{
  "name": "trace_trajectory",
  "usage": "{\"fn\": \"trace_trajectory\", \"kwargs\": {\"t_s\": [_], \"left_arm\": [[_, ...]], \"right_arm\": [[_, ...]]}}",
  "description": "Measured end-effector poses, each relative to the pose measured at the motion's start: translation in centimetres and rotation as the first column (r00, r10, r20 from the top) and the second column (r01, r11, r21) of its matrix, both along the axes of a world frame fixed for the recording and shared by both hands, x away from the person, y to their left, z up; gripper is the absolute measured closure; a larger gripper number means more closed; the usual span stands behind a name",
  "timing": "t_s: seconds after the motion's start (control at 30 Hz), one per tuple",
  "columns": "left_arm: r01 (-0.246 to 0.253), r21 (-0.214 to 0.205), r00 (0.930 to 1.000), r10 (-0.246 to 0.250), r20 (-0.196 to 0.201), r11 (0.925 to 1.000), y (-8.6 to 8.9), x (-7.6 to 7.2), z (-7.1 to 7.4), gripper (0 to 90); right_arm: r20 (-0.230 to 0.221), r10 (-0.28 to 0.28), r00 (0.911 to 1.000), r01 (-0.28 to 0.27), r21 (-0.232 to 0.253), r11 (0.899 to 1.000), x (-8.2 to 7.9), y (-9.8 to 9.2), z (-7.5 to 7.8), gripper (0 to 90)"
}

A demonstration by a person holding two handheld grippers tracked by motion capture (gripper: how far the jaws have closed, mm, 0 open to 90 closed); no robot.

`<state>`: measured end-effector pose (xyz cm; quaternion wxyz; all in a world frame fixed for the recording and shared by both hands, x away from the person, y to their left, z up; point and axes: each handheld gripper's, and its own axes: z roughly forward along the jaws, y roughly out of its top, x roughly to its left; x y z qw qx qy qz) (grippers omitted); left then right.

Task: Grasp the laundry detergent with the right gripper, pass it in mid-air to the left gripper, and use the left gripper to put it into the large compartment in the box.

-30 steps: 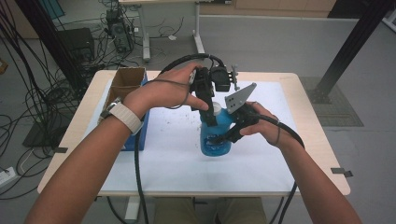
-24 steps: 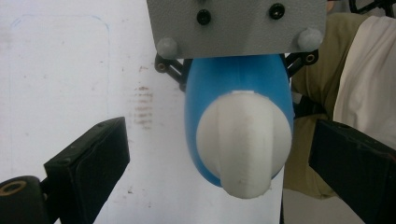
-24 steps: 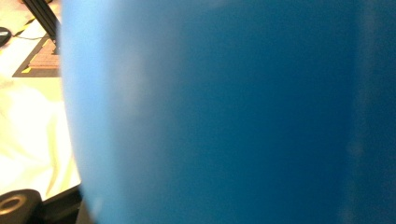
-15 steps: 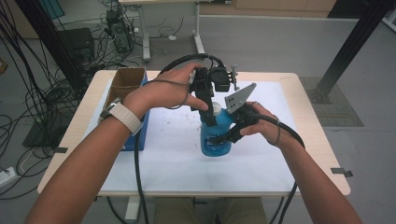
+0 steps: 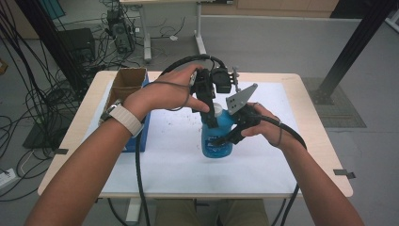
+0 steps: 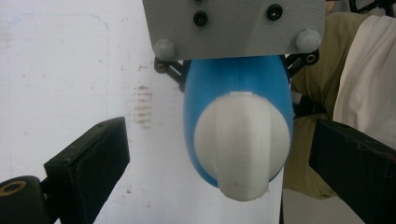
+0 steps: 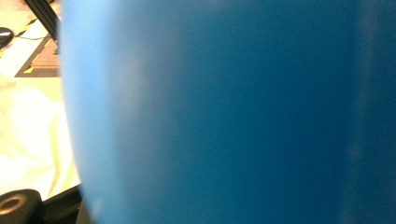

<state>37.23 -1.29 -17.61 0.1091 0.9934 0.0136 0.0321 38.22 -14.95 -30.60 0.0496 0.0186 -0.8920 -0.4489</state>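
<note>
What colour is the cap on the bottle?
White. The cap tops the blue bottle, clearest in the left gripper view.

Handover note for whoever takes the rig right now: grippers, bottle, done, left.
Right gripper: shut on the blue bottle, clamping its body from the side; the bottle stands upright on the white sheet.
Left gripper: open, poised above, jaws either side of the white cap, not touching it.
Done: bottle steadied.
Left: cap still on; likely close the left jaws on it and twist it off.
Cardboard box sits at the table's left edge.
</note>
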Motion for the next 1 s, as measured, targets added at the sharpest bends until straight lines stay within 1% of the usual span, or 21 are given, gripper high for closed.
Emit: {"fn": "trace_trajectory", "kwargs": {"t_s": [0.27, 0.47, 0.6, 0.63, 0.77, 0.87, 0.97, 1.0], "left_arm": [[0.007, -0.006, 1.0000, -0.007, -0.001, 1.0000, 0.0, -0.1, 0.0, 5.5], [0.015, 0.004, 0.9998, -0.015, -0.010, 0.9999, -0.2, -0.2, -0.3, 5.6], [0.016, 0.008, 0.9997, -0.016, -0.016, 0.9998, -0.2, -0.3, -0.5, 5.9], [0.016, 0.009, 0.9997, -0.016, -0.017, 0.9998, -0.2, -0.3, -0.6, 6.2], [0.018, 0.014, 0.9997, -0.018, -0.018, 0.9997, -0.3, -0.2, -0.8, 6.7], [0.020, 0.018, 0.9996, -0.020, -0.020, 0.9996, -0.3, -0.3, -1.0, 7.6], [0.025, 0.019, 0.9994, -0.024, -0.023, 0.9995, -0.4, -0.3, -1.2, 8.5], [0.025, 0.019, 0.9994, -0.025, -0.023, 0.9995, -0.4, -0.3, -1.3, 9.0]], "right_arm": [[0.008, 0.002, 1.0000, -0.003, 0.004, 1.000, 0.0, 0.1, 0.2, 43.4], [0.004, 0.005, 1.0000, -0.005, 0.002, 1.000, -0.1, 0.3, 0.5, 43.4], [0.012, 0.009, 0.9999, -0.009, -0.007, 1.000, -0.1, 0.3, 0.8, 43.4], [0.003, 0.009, 1.0000, -0.009, -0.007, 1.000, -0.1, 0.3, 0.9, 43.4], [0.001, 0.014, 0.9999, -0.014, -0.006, 1.000, -0.2, 0.4, 1.1, 43.4], [0.008, 0.018, 0.9998, -0.018, -0.006, 1.000, -0.3, 0.5, 1.3, 43.4], [0.005, 0.021, 0.9998, -0.021, -0.002, 1.000, -0.4, 0.5, 1.5, 43.4], [0.012, 0.022, 0.9997, -0.022, 0.003, 1.000, -0.3, 0.6, 1.6, 43.4]]}}
